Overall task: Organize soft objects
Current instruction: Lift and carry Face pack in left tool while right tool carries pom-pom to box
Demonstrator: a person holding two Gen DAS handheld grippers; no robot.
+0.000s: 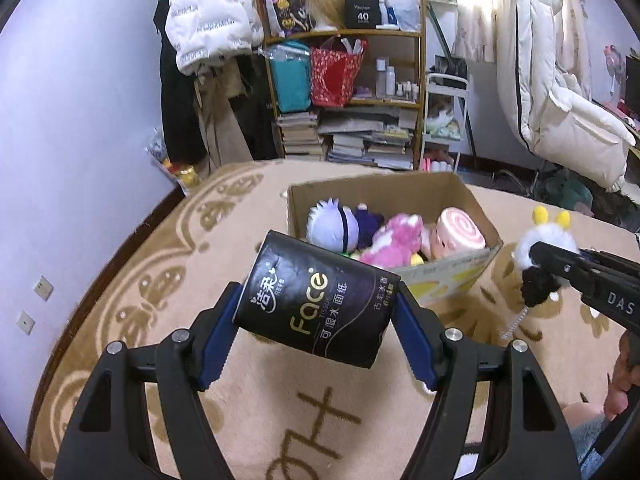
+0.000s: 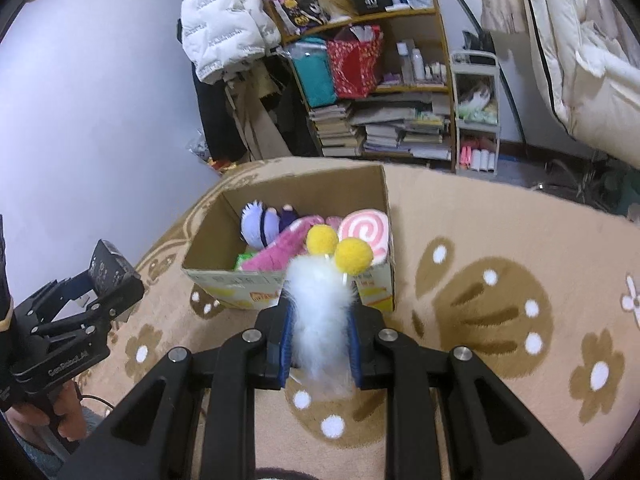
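Gripping a tissue pack (image 1: pixel 316 300), the left tool (image 1: pixel 316 320) (right tool (image 2: pixel 320 332) clamps a fluffy toy (image 2: pixel 320 320))

grippers: 2, left gripper (image 1: pixel 316 334), right gripper (image 2: pixel 320 340) | cardboard box (image 1: pixel 448 270): 1 | black tissue pack (image 1: pixel 316 300): 1 | white fluffy toy (image 2: pixel 320 320): 1, with 2 yellow pompoms (image 2: pixel 354 256) | plush toys in box: at least 4, heap partly hidden

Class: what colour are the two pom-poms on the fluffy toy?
Yellow pom-poms, clearest in the right wrist view.
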